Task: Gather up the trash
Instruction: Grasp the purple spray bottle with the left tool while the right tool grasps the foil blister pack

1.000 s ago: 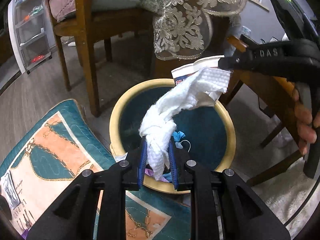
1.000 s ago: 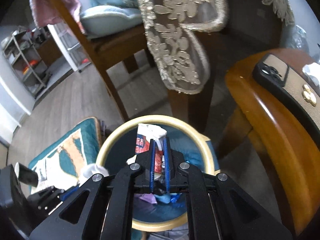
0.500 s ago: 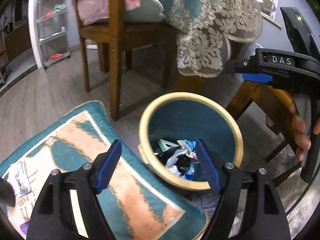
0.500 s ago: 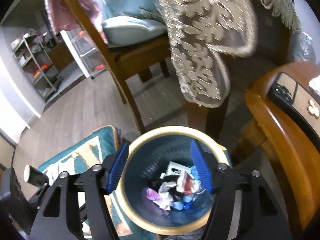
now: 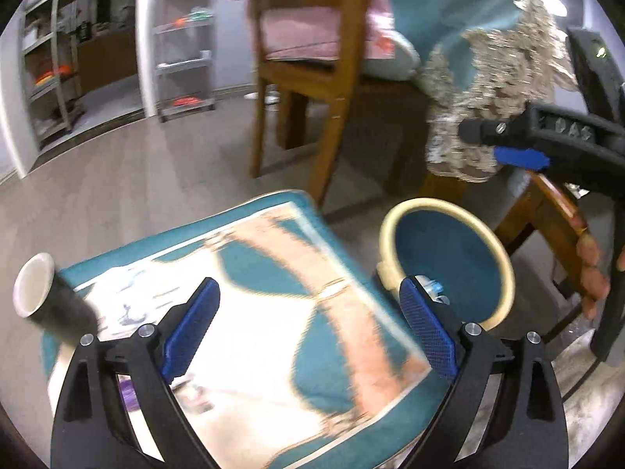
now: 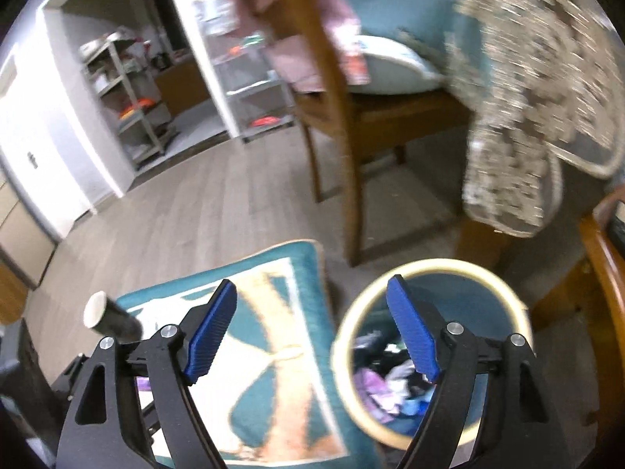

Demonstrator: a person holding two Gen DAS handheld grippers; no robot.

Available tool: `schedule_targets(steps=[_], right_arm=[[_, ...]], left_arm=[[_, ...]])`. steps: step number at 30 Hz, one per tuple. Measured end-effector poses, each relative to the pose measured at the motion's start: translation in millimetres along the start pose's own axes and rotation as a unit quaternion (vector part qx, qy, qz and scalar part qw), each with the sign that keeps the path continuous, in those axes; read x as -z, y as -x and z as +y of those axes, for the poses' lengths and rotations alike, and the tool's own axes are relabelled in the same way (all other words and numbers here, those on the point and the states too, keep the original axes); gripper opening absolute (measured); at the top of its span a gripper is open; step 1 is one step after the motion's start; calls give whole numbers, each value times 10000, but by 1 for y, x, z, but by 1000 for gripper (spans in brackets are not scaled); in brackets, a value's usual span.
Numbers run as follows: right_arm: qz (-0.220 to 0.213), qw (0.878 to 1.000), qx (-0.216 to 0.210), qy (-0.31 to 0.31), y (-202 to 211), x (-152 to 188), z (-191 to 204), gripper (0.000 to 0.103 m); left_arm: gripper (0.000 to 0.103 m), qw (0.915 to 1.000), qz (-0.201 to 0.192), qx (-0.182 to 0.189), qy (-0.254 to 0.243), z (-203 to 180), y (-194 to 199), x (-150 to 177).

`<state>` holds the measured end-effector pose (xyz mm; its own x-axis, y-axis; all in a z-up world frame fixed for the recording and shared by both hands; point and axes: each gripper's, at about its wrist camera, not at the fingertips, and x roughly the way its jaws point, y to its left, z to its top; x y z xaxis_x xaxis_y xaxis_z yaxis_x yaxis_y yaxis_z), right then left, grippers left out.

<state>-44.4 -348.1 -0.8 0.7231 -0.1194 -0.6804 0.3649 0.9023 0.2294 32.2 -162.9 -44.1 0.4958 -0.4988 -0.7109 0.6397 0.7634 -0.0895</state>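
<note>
A teal bin with a cream rim (image 5: 449, 258) stands on the floor; in the right wrist view (image 6: 429, 336) it holds mixed trash (image 6: 386, 379). A dark paper cup (image 5: 47, 305) lies on its side on a teal patterned cushion (image 5: 273, 312); the cup also shows in the right wrist view (image 6: 109, 318). My left gripper (image 5: 308, 324) is open and empty above the cushion, left of the bin. My right gripper (image 6: 312, 328) is open and empty above the cushion's edge and the bin; its body shows in the left wrist view (image 5: 547, 140).
A wooden chair (image 5: 312, 78) with a pink cushion stands behind the bin. A lace tablecloth (image 5: 488, 97) hangs to the right. Another wooden chair (image 6: 601, 258) is at the far right. Shelving racks (image 6: 125, 97) stand by the far wall.
Both grippers opened and dropped a white tissue and a cup into the bin. Both have since swung left, away from the bin and over the cushion.
</note>
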Motion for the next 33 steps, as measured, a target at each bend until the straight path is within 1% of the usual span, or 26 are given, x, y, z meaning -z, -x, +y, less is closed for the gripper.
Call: schedule_targets(steps=[1, 4, 7, 12, 14, 17, 20, 23, 25, 28, 30, 33], right_arm=[[6, 9999, -60, 86, -2, 0, 13, 80], [26, 9992, -225, 323, -9, 3, 51, 82], [52, 9976, -384, 569, -17, 6, 85, 84], [355, 9928, -749, 868, -46, 12, 147, 84], [435, 9903, -733, 1095, -58, 17, 166, 84], [671, 9858, -791, 1323, -85, 22, 190, 84], [897, 9825, -760, 1443, -111, 22, 205, 84], [1099, 9811, -842, 1349, -127, 22, 210, 84], [1189, 9797, -852, 1371, -138, 22, 212, 84], [1258, 9766, -866, 1518, -150, 22, 217, 84], [1279, 9740, -840, 1673, -157, 22, 220, 84], [1454, 9713, -841, 1687, -169, 26, 218, 84]], left_arm=[[91, 9999, 20, -147, 72, 14, 6, 6], [91, 9987, 49, -436, 247, 43, 18, 20], [91, 9957, 135, -749, 531, 85, 33, 40], [92, 9896, 265, -1064, 934, 138, 46, 68], [92, 9871, 336, -1148, 1067, 154, 47, 78], [92, 9854, 442, -1217, 1105, 169, 42, 86], [92, 9865, 572, -1122, 1047, 176, 32, 91], [92, 9897, 696, -876, 892, 177, 14, 91], [92, 9909, 850, -721, 760, 178, 0, 92], [92, 9900, 1063, -543, 751, 179, -19, 96], [91, 9892, 1199, -497, 685, 178, -31, 99], [90, 9879, 1380, -467, 535, 175, -47, 103]])
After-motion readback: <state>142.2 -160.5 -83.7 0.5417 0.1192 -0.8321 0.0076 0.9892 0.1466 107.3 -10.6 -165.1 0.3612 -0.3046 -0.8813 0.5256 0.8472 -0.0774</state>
